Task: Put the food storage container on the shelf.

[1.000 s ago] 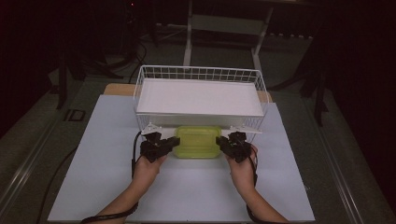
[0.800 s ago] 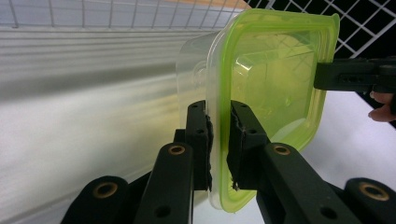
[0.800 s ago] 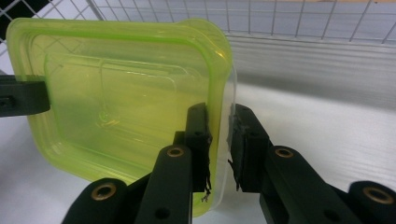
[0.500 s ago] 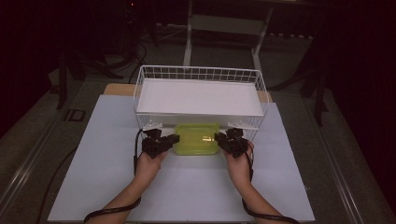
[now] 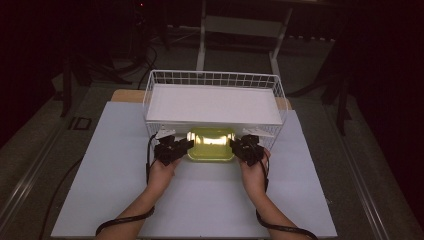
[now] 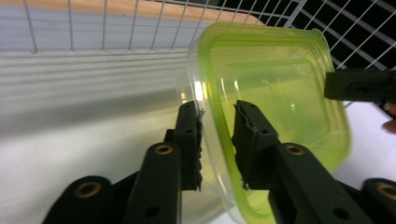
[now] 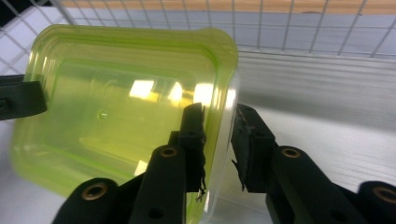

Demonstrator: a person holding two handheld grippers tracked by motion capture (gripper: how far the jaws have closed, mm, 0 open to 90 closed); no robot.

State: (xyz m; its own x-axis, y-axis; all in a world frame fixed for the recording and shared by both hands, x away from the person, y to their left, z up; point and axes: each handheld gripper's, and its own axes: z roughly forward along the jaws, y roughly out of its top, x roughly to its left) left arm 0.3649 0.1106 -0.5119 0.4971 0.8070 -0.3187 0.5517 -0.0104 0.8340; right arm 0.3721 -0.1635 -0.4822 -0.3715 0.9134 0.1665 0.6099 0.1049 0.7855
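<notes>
Since the earlier frames, the green container (image 5: 211,144) had slid farther toward the counter's far edge, its far side now tucked under the near rim of the white wire basket (image 5: 215,80). Both hands had followed it forward. The left gripper (image 5: 172,149) stood at its left wall and the right gripper (image 5: 246,149) at its right wall. The fingers (image 6: 189,140) of each had just been opening: in the left gripper view the container's rim ran between the two fingers with a gap showing on the inner side, and the right gripper view showed the same on the other wall, so the grip was loosened, the pads no longer pressing. The container sat on the white counter (image 5: 100,170), near the middle of its width, and looked empty; light glinted off its clear bottom. The basket stood just behind and over it, blocking any further way back, and held a flat white board (image 5: 210,102) across its floor. Each gripper's cable trailed back along the forearms toward the near edge.
</notes>
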